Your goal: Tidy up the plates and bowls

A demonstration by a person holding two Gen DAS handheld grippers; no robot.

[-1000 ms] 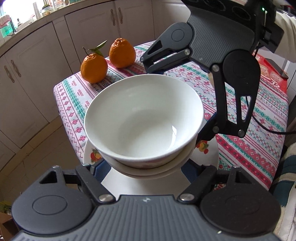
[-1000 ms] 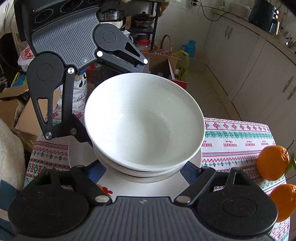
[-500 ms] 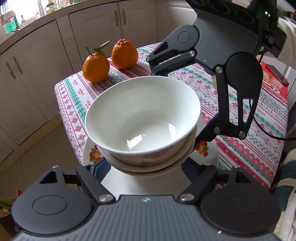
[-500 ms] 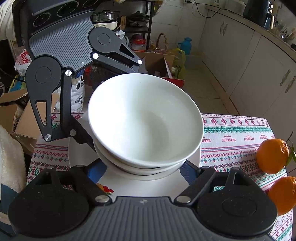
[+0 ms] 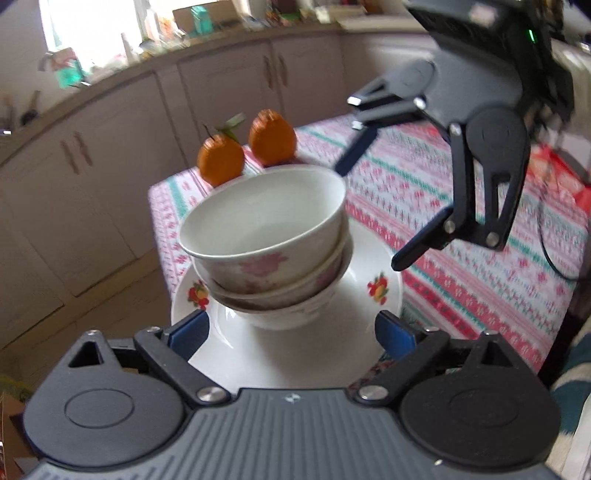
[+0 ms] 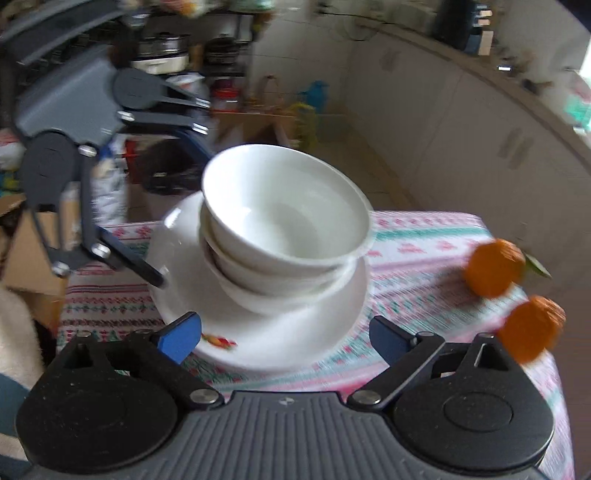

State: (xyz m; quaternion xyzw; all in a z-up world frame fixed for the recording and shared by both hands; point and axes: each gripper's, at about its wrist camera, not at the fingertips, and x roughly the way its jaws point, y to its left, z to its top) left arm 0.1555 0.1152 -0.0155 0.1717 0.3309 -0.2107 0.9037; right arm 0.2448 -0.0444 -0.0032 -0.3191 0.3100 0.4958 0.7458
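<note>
Both grippers stand with jaws spread wide, holding nothing: the left gripper (image 5: 291, 328) and right gripper (image 6: 284, 334) face each other across a stack of bowls (image 5: 269, 251) nested on a fruit-printed plate (image 5: 373, 295). That plate sits near the tabletop's edge on a red-and-green patterned tablecloth (image 5: 461, 206). Two oranges (image 5: 220, 164) sit at the far corner. Pale kitchen cabinets (image 5: 110, 155) curve around the room beyond.

Soft daylight from blown-out window (image 5: 70, 29); both views motion-blurred, right worse; fisheye bends edges; oranges (image 6: 493, 267) smeared.
</note>
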